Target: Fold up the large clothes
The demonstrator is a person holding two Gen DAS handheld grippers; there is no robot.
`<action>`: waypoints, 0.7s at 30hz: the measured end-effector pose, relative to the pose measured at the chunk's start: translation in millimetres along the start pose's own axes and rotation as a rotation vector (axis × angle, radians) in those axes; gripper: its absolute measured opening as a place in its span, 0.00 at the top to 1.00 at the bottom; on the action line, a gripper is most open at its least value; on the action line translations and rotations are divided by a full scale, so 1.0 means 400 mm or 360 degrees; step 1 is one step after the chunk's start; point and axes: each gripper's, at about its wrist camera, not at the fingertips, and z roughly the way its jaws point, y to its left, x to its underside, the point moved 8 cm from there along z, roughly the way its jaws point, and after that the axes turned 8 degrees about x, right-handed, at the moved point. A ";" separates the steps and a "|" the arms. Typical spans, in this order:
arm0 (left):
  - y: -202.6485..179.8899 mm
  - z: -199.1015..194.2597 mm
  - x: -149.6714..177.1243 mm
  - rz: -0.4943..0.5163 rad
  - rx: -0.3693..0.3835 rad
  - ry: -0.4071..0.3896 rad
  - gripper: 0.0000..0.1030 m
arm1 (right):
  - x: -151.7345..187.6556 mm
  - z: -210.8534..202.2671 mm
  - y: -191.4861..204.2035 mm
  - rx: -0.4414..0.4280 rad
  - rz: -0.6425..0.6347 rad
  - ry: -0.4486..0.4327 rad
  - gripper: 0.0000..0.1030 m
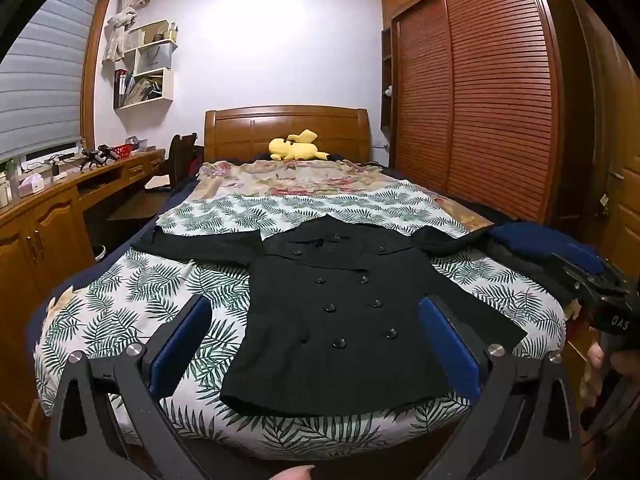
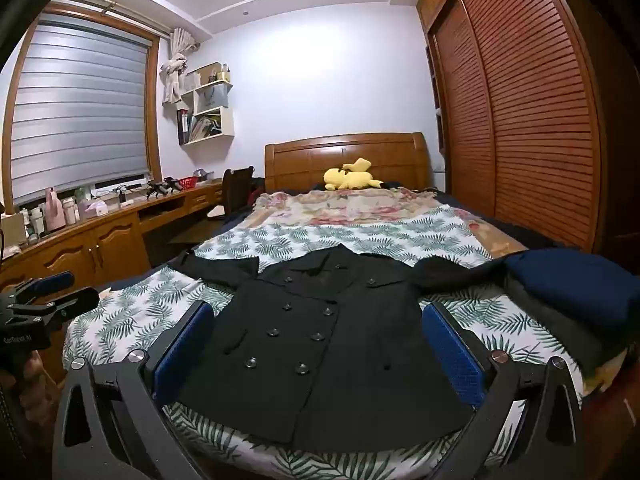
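A: Bedroom — what's laid on the bed (image 1: 120, 300)?
B: Black coat (image 1: 340, 312), spread flat, frame centre. Left gripper (image 1: 316, 344) & right gripper (image 2: 318, 350) are held wide apart, nothing gripped.

Yellow plush toy (image 1: 295, 149) by headboard (image 1: 286, 128); wardrobe (image 1: 472, 112) beside bed.

We cannot read the small items on the wall shelf (image 1: 146, 66) at upper left. The dark folded pile (image 2: 580, 300) runs off the right edge, covering the black coat's (image 2: 320, 340) sleeve end.
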 end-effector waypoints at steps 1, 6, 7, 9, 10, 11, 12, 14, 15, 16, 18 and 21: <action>0.000 0.000 0.000 0.0000 -0.0002 0.0000 0.00 | 0.001 0.000 0.000 0.0001 0.0002 0.0004 0.00; 0.001 0.001 0.001 -0.0001 -0.0004 0.0005 0.00 | -0.004 -0.003 0.002 -0.0013 -0.0007 0.0002 0.00; 0.002 -0.007 -0.011 -0.0002 -0.0008 0.0006 0.00 | -0.004 -0.004 -0.001 -0.0014 -0.0005 0.0002 0.00; 0.005 -0.012 -0.018 -0.0007 -0.0013 0.0009 0.00 | -0.002 -0.004 -0.001 -0.0017 -0.0004 0.0005 0.00; 0.005 -0.013 -0.021 -0.0009 -0.0012 0.0009 0.00 | -0.002 -0.006 -0.002 -0.0019 -0.0005 0.0004 0.00; 0.005 -0.015 -0.024 -0.0009 -0.0013 0.0010 0.00 | -0.002 -0.012 -0.014 -0.0021 -0.0003 -0.0001 0.00; 0.005 -0.016 -0.027 -0.0008 -0.0015 0.0010 0.00 | -0.003 -0.012 -0.013 -0.0023 -0.0006 -0.0001 0.00; 0.003 -0.013 -0.015 -0.0008 -0.0020 0.0003 0.00 | -0.001 -0.005 -0.002 -0.0019 -0.0018 0.0001 0.00; 0.006 -0.008 -0.009 -0.0012 -0.0025 0.0001 0.00 | -0.001 -0.003 0.000 -0.0017 -0.0021 0.0002 0.00; 0.007 -0.009 -0.008 -0.0012 -0.0024 0.0001 0.00 | 0.000 0.000 0.002 -0.0017 -0.0023 0.0005 0.00; 0.008 -0.009 -0.005 -0.0013 -0.0024 0.0002 0.00 | 0.001 -0.001 0.001 -0.0019 -0.0020 0.0007 0.00; 0.011 -0.008 -0.004 -0.0015 -0.0023 0.0003 0.00 | 0.001 0.002 0.005 -0.0020 -0.0024 0.0009 0.00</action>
